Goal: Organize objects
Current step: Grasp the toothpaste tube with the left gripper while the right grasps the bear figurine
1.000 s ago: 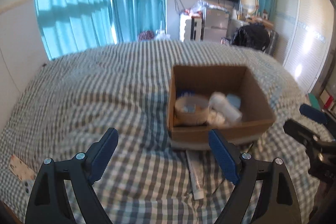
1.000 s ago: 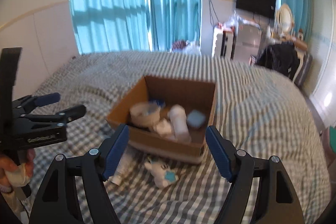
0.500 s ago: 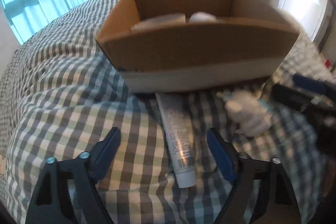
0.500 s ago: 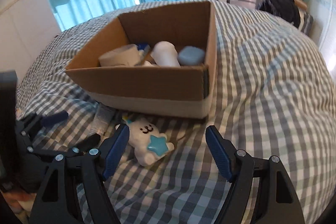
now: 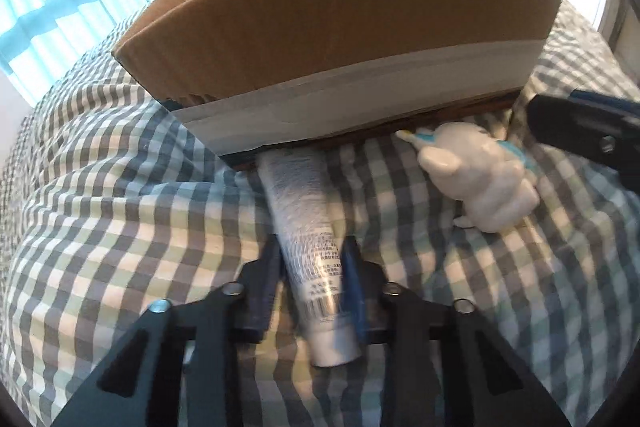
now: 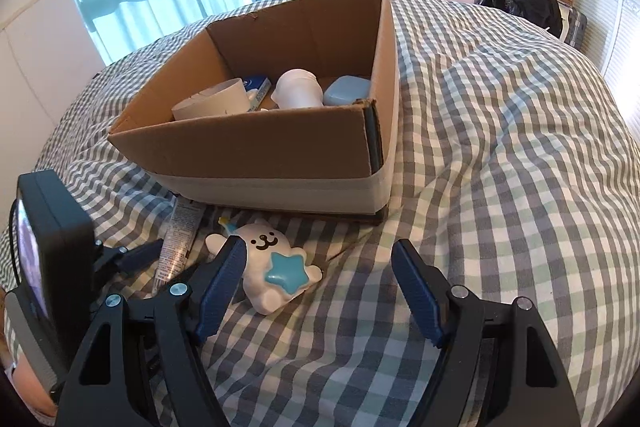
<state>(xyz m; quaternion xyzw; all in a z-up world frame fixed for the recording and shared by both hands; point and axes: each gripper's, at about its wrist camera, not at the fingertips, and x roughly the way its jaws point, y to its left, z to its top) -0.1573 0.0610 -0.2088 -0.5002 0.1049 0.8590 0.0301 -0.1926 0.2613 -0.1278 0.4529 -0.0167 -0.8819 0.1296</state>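
Gingham bedding (image 6: 500, 131) carries a cardboard box (image 6: 280, 147), and low before it the left gripper (image 5: 310, 275) has closed its jaws on a white tube (image 5: 308, 247) that half a second ago lay loose between wide-open fingers. The tube's far end is hidden under the box. Spread wide and empty, the right gripper (image 6: 320, 287) hovers over a white seal toy (image 6: 272, 267).
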